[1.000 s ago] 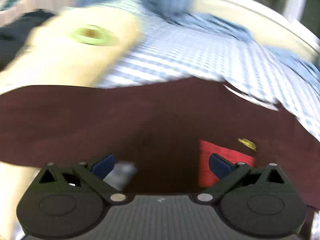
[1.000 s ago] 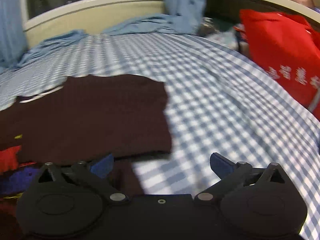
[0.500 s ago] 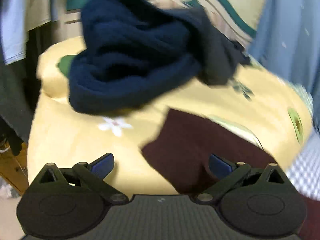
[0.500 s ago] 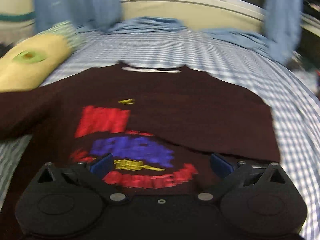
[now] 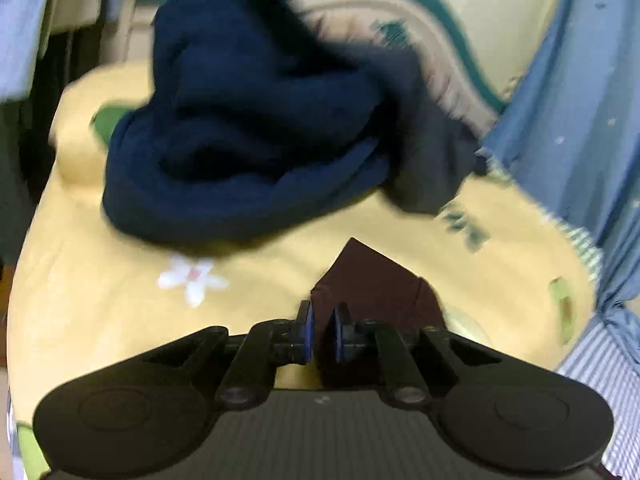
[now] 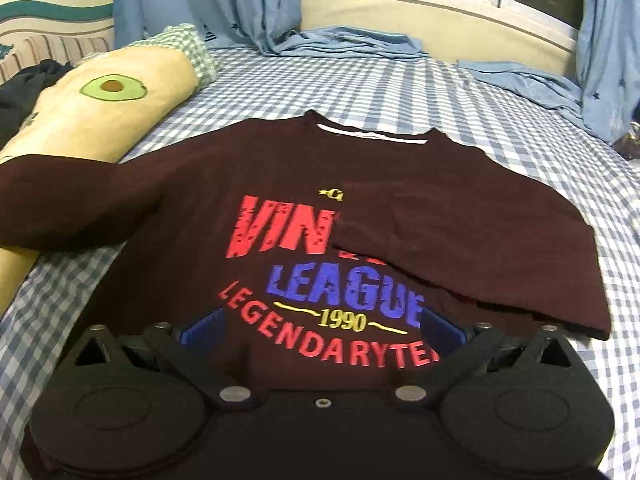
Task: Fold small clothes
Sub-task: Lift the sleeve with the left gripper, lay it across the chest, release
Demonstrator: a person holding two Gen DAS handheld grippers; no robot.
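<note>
A maroon sweatshirt [image 6: 280,168] with red and blue lettering lies face up on the checked bed sheet [image 6: 360,92]. One sleeve [image 6: 460,240] is folded across the chest. The other sleeve [image 6: 60,200] stretches out onto the yellow pillow [image 6: 120,80]. In the left wrist view the end of that sleeve [image 5: 372,280] lies on the pillow [image 5: 120,300], and my left gripper [image 5: 323,320] is closing its jaws with the maroon cloth pinched between the blue pads. My right gripper [image 6: 322,326] stands open just above the shirt's lower front, nothing between its fingers.
A heap of navy clothes [image 5: 240,140] sits on the pillow beyond the sleeve end. Blue curtains [image 6: 208,0] hang at the bed's far side, their hems pooled on the sheet. A window sill [image 6: 440,12] runs behind.
The left gripper swung from over the shirt to the pillow, and its jaws went from wide open to pinched on the sleeve end. The right gripper swung left to face the shirt's printed front.
</note>
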